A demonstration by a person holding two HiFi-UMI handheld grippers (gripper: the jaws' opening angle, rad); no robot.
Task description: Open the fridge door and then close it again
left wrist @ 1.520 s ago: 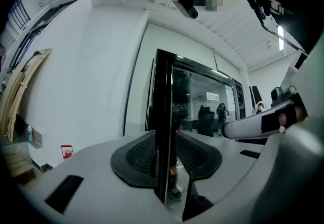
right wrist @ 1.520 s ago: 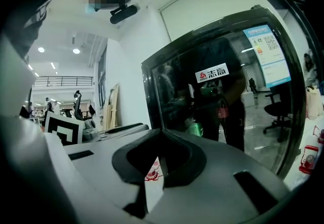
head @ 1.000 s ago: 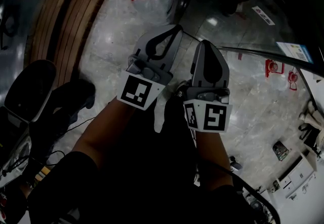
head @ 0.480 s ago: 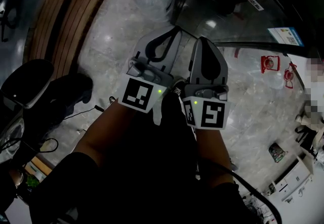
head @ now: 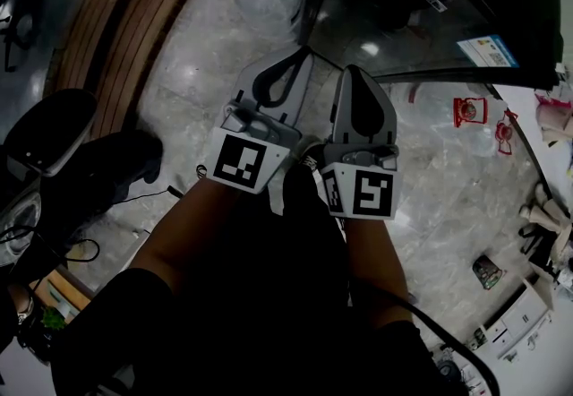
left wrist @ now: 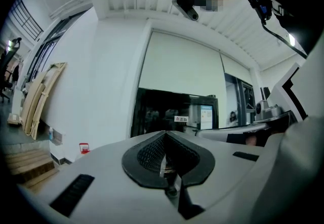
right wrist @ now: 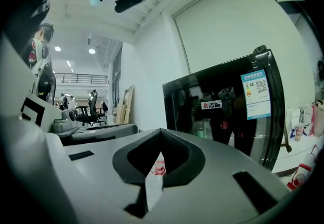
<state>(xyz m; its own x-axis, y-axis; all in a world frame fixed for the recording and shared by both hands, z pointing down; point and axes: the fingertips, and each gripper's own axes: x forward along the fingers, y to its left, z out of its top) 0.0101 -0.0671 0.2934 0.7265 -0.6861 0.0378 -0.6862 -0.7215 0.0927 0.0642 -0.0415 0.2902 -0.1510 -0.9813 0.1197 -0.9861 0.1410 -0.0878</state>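
- Head view: left gripper (head: pixel 301 54) and right gripper (head: pixel 354 72) are held side by side, both pointed toward the black fridge (head: pixel 430 18); neither is touching it.
- Left gripper view: jaws are seen pressed together, nothing between them; fridge (left wrist: pixel 172 114) is seen straight ahead, apart from the tips; its door is closed.
- Right gripper view: jaw tips are met, nothing gripped; fridge (right wrist: pixel 223 111) is seen ahead, to the right; a blue label (right wrist: pixel 255 94) is stuck on its door.

Glossy black fridge door (right wrist: pixel 215 121)
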